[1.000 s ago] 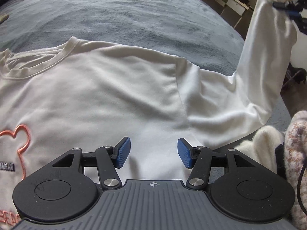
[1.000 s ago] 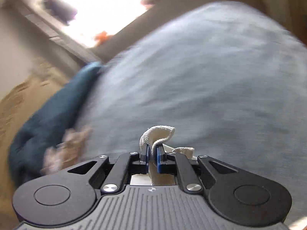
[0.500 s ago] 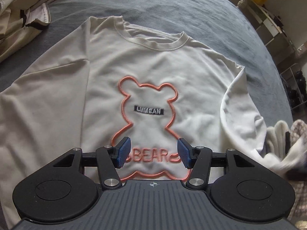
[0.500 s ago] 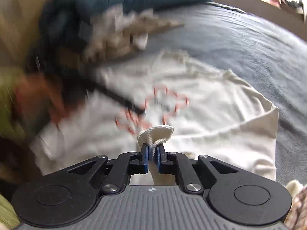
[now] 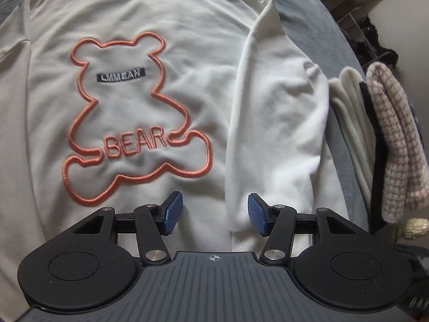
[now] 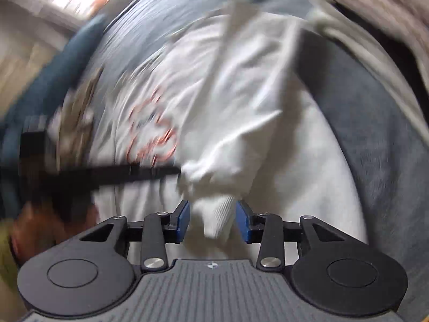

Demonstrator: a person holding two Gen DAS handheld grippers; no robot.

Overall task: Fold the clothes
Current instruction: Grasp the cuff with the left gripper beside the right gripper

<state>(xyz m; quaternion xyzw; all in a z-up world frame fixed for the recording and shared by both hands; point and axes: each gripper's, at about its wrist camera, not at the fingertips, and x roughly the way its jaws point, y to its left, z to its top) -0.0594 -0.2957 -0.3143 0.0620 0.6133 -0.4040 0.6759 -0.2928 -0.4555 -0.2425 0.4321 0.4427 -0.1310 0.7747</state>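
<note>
Spread face up across a grey bed (image 5: 303, 5): a cream sweatshirt (image 5: 187, 61) with an orange bear outline (image 5: 134, 123) and the word BEAR stitched on the chest. Folded inward over the body now, the sleeve (image 5: 273, 123) that a second ago hung lifted high off the mattress, clamped by its ribbed cuff (image 6: 221, 218). Opening at this moment, the right gripper (image 6: 213, 221), blue pads drawing away from that cuff, which sits loose between them, no longer pinched. Held apart and empty, the left gripper (image 5: 213, 213), swung in half a second from the shirt's shoulder to hover low over the hem, close to the folded sleeve's end. Stacked just beside the sweatshirt at the bed's edge, folded garments (image 5: 375, 139), one white, one in a pink check knit. In the right wrist view, heavy motion blur; a dark strap-like streak (image 6: 107, 174) across the frame, not identifiable. First sleeve fold judged complete on release; opposite sleeve, still spread flat at the far left, likely next.
</note>
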